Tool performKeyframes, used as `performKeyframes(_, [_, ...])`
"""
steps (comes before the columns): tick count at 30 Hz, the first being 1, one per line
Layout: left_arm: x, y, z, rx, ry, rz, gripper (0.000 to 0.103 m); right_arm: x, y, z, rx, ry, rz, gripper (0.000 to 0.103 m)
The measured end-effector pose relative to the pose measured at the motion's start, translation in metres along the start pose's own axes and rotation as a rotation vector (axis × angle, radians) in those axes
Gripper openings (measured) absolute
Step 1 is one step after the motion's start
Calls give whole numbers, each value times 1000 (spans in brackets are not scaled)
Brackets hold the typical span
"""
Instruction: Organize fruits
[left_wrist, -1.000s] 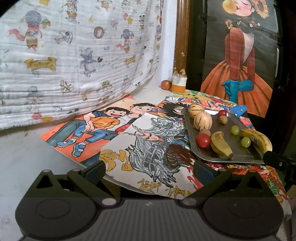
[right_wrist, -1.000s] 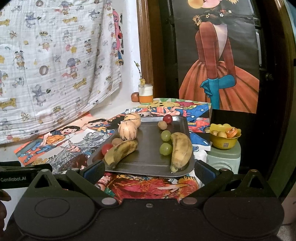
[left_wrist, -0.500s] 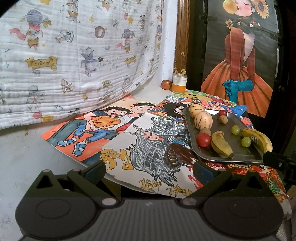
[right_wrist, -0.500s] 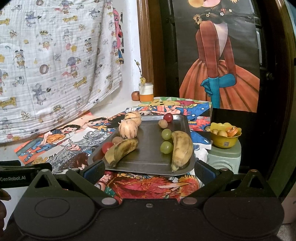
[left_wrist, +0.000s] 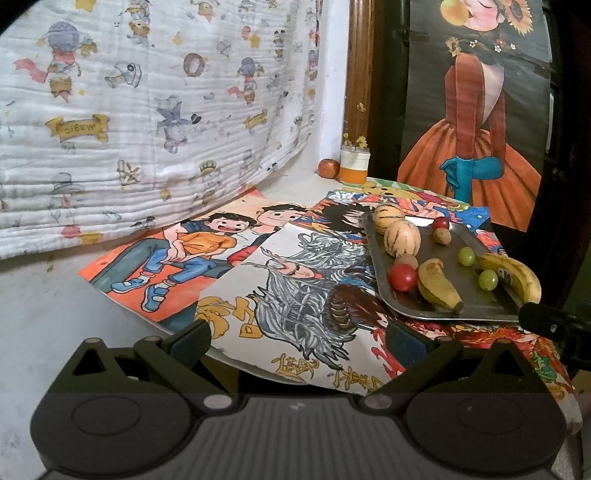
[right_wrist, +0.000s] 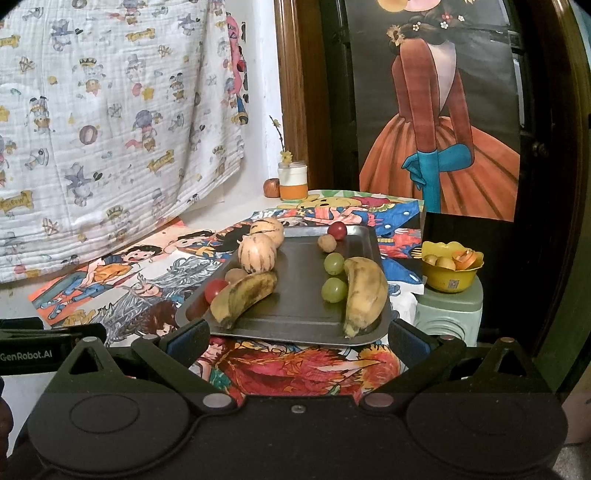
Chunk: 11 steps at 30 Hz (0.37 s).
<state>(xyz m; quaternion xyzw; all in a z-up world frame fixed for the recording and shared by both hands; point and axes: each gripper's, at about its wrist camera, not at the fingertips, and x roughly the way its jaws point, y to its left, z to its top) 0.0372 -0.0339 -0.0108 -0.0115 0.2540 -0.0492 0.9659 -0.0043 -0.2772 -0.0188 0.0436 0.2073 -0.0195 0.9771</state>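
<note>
Both grippers are held level, jaws spread wide, nothing pinched between them. The left gripper (left_wrist: 298, 334) is seen with its fingers apart (blue pads (left_wrist: 192, 338) facing inward). Same for the right gripper (right_wrist: 298, 332), whose tip can be spotted off past the left one's right jaw.
</note>
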Motion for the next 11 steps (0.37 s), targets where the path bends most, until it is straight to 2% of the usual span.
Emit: performKeyframes(11, [1, 6, 0, -47, 5, -26, 103, -1, 2, -2, -1, 10, 7, 102])
